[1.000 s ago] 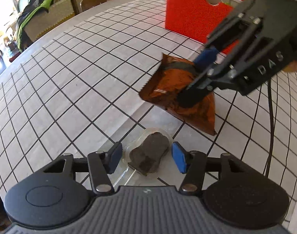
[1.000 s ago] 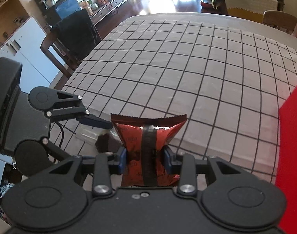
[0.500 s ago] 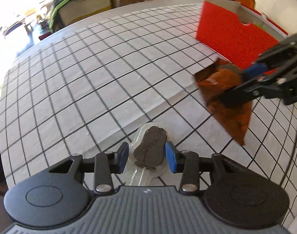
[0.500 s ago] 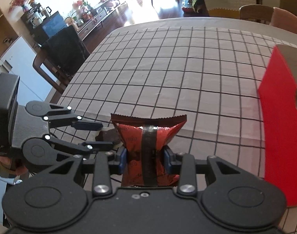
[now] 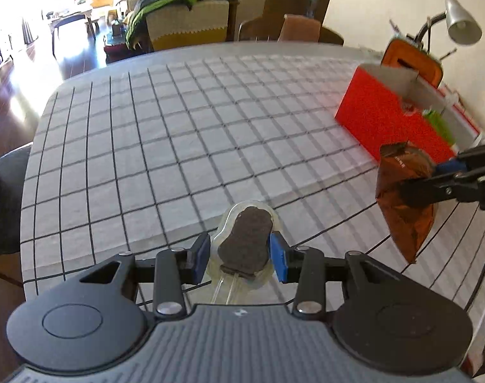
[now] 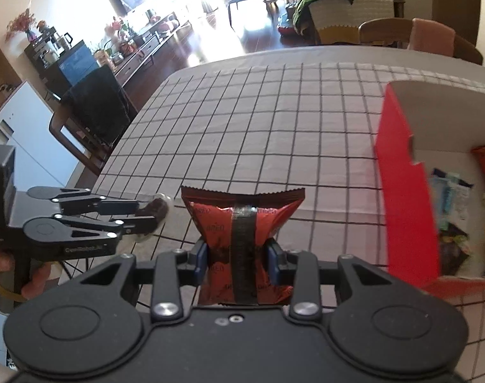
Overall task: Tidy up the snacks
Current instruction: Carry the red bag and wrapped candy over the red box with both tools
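While one checked worktop (image 5: pixel 178 146) carries one red box (image 5: pixel 382 118), the right hand-held gripper (image 6: pixel 239 260) squeezes one red snack bag (image 6: pixel 242 223), standing upright beside the box. The left hand-held gripper (image 5: pixel 240 258) pinches one dark cookie pack (image 5: pixel 245 242), pointing away lengthwise.

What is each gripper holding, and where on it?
Left gripper: clear-wrapped dark snack, pinched across its sides. Right gripper: red snack packet, pinched across its lower sides.

Box (image 5: pixel 382 118) on table's (image 5: pixel 178 146) right.
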A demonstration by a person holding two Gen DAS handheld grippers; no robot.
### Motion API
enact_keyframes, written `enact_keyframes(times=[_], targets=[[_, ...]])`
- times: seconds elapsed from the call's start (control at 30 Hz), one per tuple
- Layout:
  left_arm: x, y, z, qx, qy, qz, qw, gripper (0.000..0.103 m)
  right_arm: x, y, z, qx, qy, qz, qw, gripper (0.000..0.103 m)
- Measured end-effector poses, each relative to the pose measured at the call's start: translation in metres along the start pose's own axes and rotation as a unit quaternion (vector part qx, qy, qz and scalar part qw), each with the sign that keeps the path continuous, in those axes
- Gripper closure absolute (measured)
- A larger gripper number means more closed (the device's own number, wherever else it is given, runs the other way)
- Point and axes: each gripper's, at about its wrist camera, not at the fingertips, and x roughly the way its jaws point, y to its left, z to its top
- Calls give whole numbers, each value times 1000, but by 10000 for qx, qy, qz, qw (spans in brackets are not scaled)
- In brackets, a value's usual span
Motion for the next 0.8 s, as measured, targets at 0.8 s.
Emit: enact_keyframes(times=[0.8], targets=[[-9,-168,102,132,-726,-143,9972,64,-96,-139,31,-96,-734,-538,9958,68]])
